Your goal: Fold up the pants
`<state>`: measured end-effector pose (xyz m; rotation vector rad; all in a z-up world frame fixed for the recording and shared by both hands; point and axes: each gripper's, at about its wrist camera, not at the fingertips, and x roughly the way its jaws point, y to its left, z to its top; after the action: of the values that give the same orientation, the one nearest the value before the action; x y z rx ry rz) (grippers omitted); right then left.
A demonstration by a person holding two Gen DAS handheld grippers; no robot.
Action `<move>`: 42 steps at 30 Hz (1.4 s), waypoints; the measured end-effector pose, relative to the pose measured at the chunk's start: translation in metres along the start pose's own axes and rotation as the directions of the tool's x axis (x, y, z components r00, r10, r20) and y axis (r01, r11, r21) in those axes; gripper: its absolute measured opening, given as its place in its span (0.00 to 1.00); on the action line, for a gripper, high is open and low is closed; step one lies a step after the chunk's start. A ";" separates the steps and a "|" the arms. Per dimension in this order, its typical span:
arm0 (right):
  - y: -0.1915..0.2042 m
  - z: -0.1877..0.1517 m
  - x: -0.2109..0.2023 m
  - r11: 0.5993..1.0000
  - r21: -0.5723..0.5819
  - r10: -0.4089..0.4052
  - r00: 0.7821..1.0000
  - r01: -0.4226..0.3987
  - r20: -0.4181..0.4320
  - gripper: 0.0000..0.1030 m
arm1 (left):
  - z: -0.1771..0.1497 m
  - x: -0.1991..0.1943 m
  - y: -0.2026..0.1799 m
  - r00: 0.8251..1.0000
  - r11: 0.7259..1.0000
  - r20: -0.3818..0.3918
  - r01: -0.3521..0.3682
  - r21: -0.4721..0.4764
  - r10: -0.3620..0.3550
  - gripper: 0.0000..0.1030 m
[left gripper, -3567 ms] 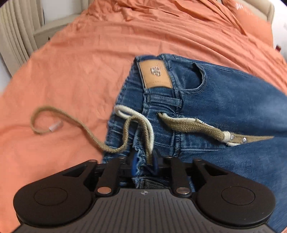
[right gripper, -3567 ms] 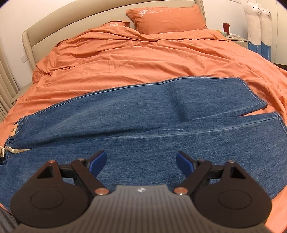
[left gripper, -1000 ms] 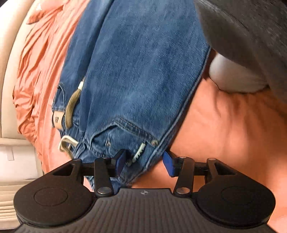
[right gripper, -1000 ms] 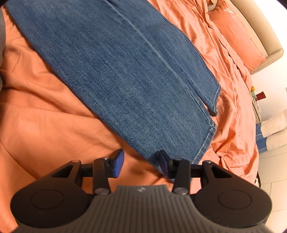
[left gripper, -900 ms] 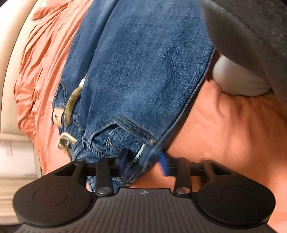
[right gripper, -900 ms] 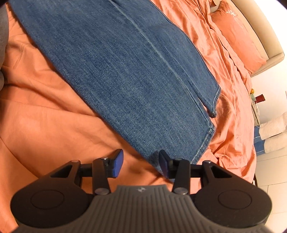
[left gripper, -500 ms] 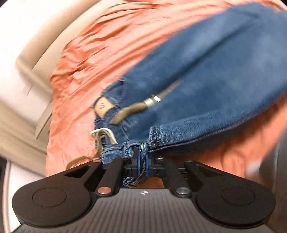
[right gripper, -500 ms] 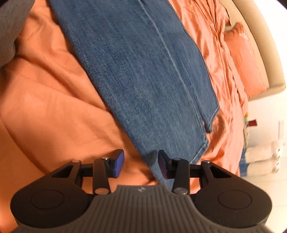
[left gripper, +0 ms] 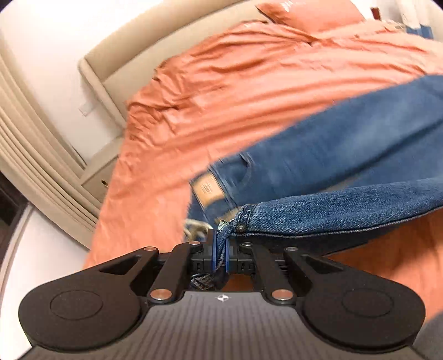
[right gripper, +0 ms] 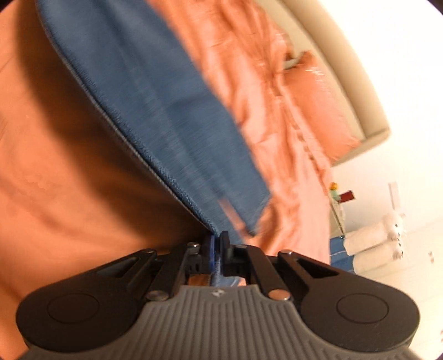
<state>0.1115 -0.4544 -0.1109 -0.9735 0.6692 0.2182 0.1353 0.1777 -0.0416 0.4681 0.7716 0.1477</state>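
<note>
Blue jeans point(left gripper: 346, 155) lie on an orange bed sheet point(left gripper: 235, 91). My left gripper point(left gripper: 220, 256) is shut on the near waistband corner point(left gripper: 246, 218) and holds it lifted off the bed; the tan leather patch point(left gripper: 207, 191) on the far waistband shows beyond. In the right wrist view my right gripper point(right gripper: 217, 256) is shut on the hem end of the near leg point(right gripper: 155, 110), which hangs lifted and casts a shadow on the sheet point(right gripper: 69, 166). Both views are motion-blurred.
A beige headboard point(left gripper: 171, 47) and orange pillows point(left gripper: 313, 13) are at the bed's far end. Pleated curtains point(left gripper: 30, 149) and a bedside cabinet point(left gripper: 99, 171) stand left. In the right wrist view a nightstand with small items point(right gripper: 340, 199) and white plush toys point(right gripper: 376, 238) are right.
Both grippers closed on the jeans, the left on the waistband corner and the right on the leg hem, and lifted the near edge up off the bed.
</note>
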 end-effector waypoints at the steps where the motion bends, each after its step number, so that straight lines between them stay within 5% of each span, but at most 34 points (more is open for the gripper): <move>1: -0.010 0.007 0.002 1.000 0.023 -0.010 1.000 0.010 0.006 0.00 | 0.009 0.000 0.003 1.000 1.000 0.005 -0.010 -0.004 0.010 0.06; 7: -0.072 0.058 0.037 0.990 0.138 -0.045 0.999 0.042 0.020 0.00 | 0.067 0.028 0.020 0.998 0.997 -0.004 -0.067 -0.033 0.067 0.06; 14: -0.114 0.113 0.128 0.977 0.212 -0.021 0.999 0.028 -0.033 0.00 | 0.119 0.119 0.026 0.993 0.994 -0.099 -0.078 -0.076 0.070 0.07; 23: -0.089 0.144 0.279 0.985 0.166 0.062 0.985 -0.035 -0.161 0.00 | 0.132 0.246 -0.001 0.974 0.997 -0.222 -0.061 -0.045 0.049 0.07; 30: -0.068 0.141 0.324 0.985 0.147 0.125 0.967 -0.093 -0.222 0.00 | 0.125 0.282 -0.012 0.970 0.998 -0.242 -0.044 -0.041 0.033 0.10; 33: -0.069 0.140 0.327 0.980 0.179 0.124 0.967 -0.085 -0.224 0.05 | 0.125 0.279 -0.013 0.972 0.998 -0.232 -0.052 -0.021 0.046 0.20; 35: -0.076 0.141 0.325 0.974 0.220 0.112 0.968 -0.062 -0.222 0.21 | 0.126 0.269 -0.010 0.976 0.998 -0.215 -0.051 -0.022 0.045 0.35; 36: -0.078 0.139 0.319 0.970 0.241 0.100 0.970 -0.045 -0.222 0.37 | 0.127 0.264 -0.007 0.977 0.998 -0.211 -0.049 -0.033 0.041 0.43; 38: -0.086 0.136 0.304 0.958 0.285 0.086 0.974 -0.024 -0.207 0.43 | 0.126 0.246 0.002 0.983 0.997 -0.184 -0.040 -0.070 0.026 0.97; 42: -0.109 0.118 0.265 0.894 0.449 0.100 0.975 0.000 -0.199 0.43 | 0.122 0.202 0.022 0.993 0.987 -0.121 -0.018 -0.162 -0.002 0.97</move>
<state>0.4189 -0.4499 -0.1531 -0.5383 0.9004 -0.0034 0.3651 0.2136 -0.0845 0.3091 0.8689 0.2461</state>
